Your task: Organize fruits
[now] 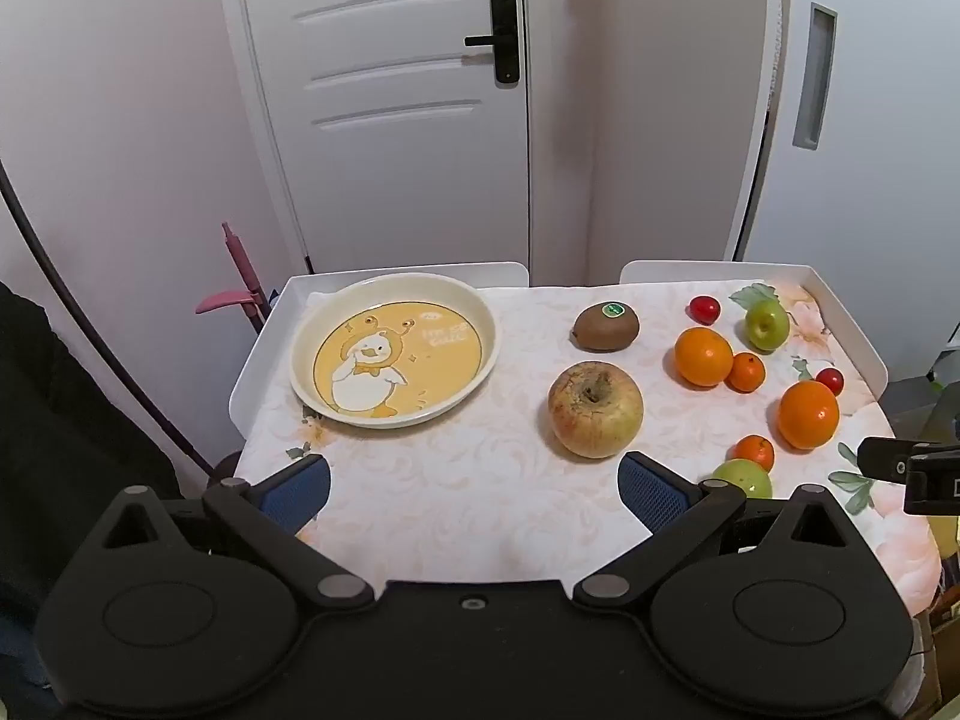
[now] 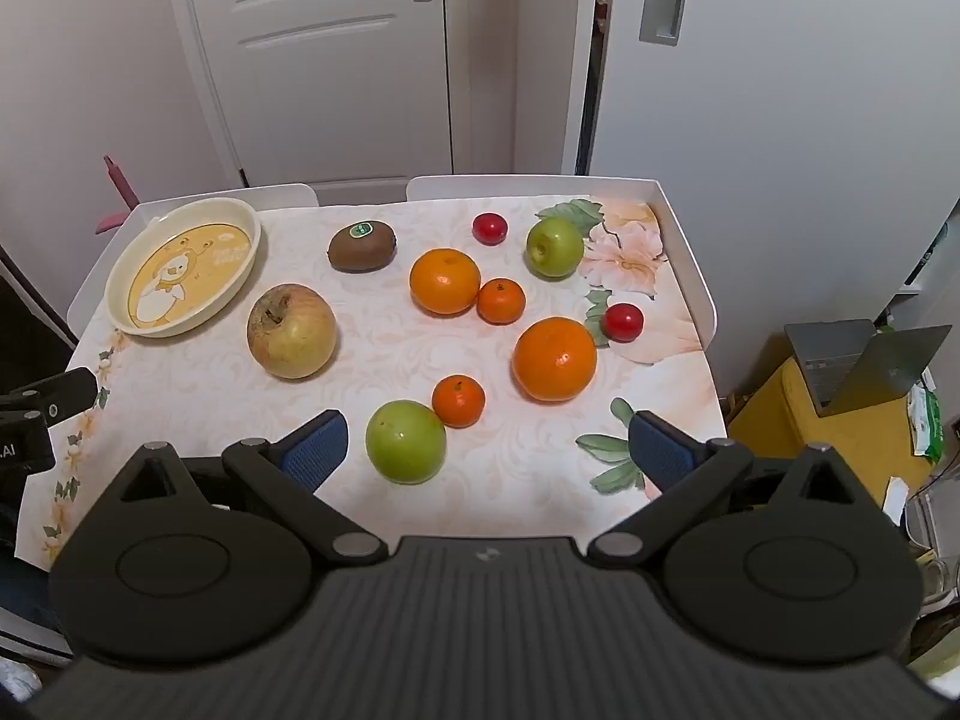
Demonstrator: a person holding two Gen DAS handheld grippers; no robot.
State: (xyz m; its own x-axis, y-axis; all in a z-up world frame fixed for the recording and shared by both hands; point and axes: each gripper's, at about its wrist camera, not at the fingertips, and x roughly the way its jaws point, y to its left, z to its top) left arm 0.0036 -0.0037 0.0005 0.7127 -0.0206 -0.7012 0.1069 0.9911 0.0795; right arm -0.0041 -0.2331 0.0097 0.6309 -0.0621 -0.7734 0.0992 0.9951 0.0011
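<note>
A: Left wrist view: left gripper (image 1: 474, 486) jaws spread as wide as they go, nothing between the blue pads (image 1: 654, 495), hanging over the table's near edge. Duck plate (image 1: 393, 351) at the far left corner of the table (image 1: 480, 516), no fruit in it.

B: Right wrist view agrees. Right gripper (image 2: 489, 450) also fully spread, holding nothing. Near green apple (image 2: 406, 441) sits between its fingers but the pads are apart from it.

A: Fruits?

B: All on the floral cloth, none on the plate. Big yellowish apple (image 2: 292, 330) left of centre, just beside the plate. Kiwi (image 2: 362, 246) with a green sticker behind it, toward the far edge. Large orange (image 2: 444, 281) mid-table, touching a small mandarin (image 2: 501, 300) on its right.

A: Right side?

B: Second large orange (image 2: 554, 359) near the right edge, cherry tomato (image 2: 623, 321) just beyond it. Another mandarin (image 2: 458, 400) touching the near green apple. Far right: second green apple (image 2: 554, 246), and another cherry tomato (image 2: 489, 228) to its left, both near the far edge.

A: Table has raised white rims at far and side edges. In my view the other gripper's tip pokes in at the right edge.

B: Same, mirrored, at my left edge. White door (image 2: 324, 60) behind the table.
</note>
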